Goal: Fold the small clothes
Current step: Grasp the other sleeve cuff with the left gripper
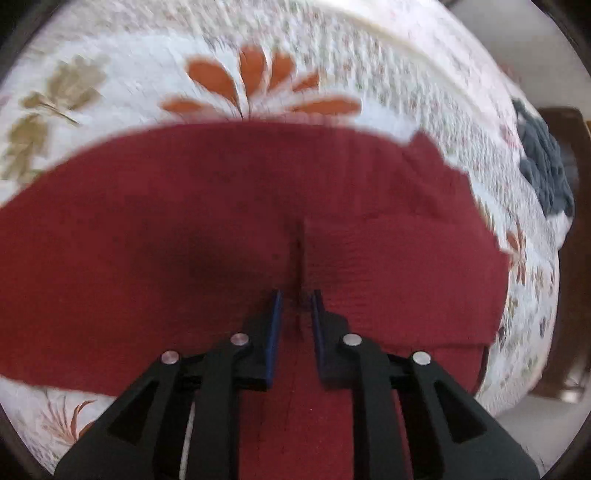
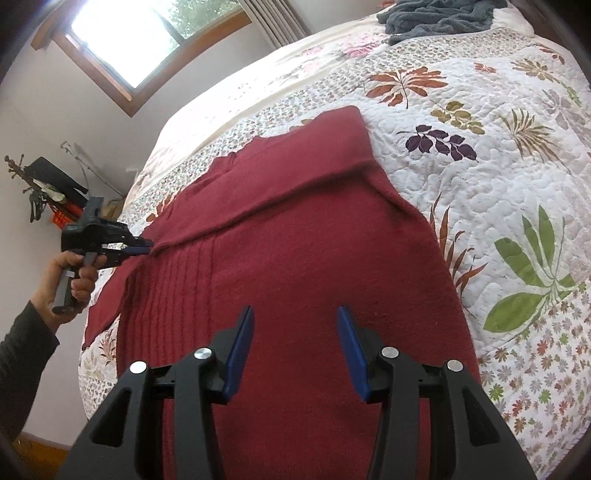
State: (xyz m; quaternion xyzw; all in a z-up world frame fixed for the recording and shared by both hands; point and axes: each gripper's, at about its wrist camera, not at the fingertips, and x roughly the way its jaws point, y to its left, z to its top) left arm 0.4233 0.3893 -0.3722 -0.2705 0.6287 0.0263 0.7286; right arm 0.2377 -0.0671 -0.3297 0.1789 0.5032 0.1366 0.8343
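Right wrist view: my left claw (image 2: 147, 246) pinches the red sweater's (image 2: 295, 240) edge on the quilt (image 2: 498, 166); right claw (image 2: 295, 317) spread.

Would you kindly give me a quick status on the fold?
Left tool pinching red sweater edge. Right tool open above it. Sleeve folded across. Grey towel far off.

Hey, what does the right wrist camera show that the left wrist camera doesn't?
Only the right wrist view shows the window, the person's hand holding the left gripper at the sweater's edge, and the right gripper open above the fabric. Only the left wrist view shows the left gripper's fingers close up, pinching a ridge of fabric. Both show the red sweater, the floral quilt and a grey towel.
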